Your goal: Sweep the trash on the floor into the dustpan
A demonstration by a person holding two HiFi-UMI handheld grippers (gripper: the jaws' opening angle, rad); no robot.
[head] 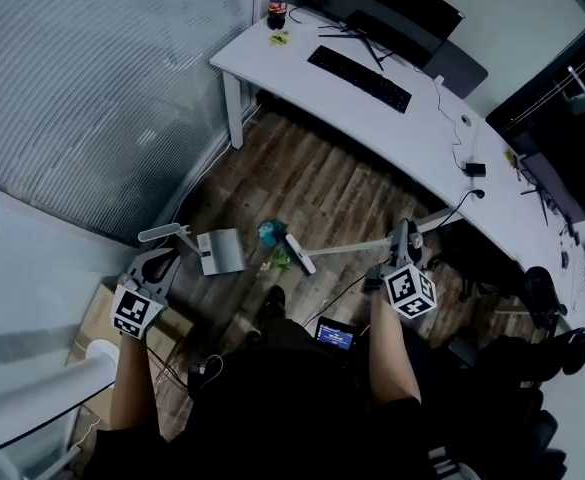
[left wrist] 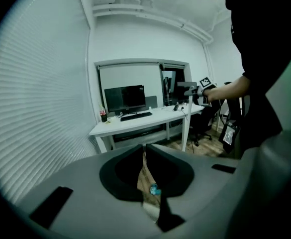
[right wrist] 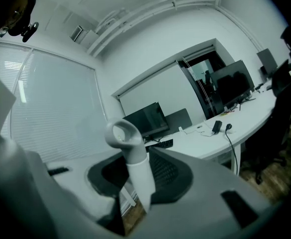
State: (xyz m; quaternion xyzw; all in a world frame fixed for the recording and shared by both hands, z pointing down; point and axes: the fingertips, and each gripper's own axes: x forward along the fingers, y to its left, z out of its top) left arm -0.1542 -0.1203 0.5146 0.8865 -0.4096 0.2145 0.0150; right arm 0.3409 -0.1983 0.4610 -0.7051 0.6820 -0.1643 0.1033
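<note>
A grey dustpan (head: 222, 251) lies on the wood floor, its long handle (head: 162, 233) pointing left. My left gripper (head: 169, 258) hovers just below that handle and apart from it; its jaws stand almost together with only a thin slit and nothing in it (left wrist: 145, 156). Through the slit shows a blue scrap of trash (left wrist: 154, 188). That blue scrap (head: 270, 231) and a green scrap (head: 280, 259) lie between the dustpan and the broom head (head: 300, 254). My right gripper (head: 402, 232) is shut on the broom handle (right wrist: 134, 168), whose looped end sticks up.
A white desk (head: 412, 128) with a monitor, a keyboard (head: 359, 77) and a bottle (head: 277, 10) curves across the back and right. Dark office chairs (head: 532, 298) stand at the right. A cardboard box (head: 97, 318) sits at lower left beside the blinds-covered wall.
</note>
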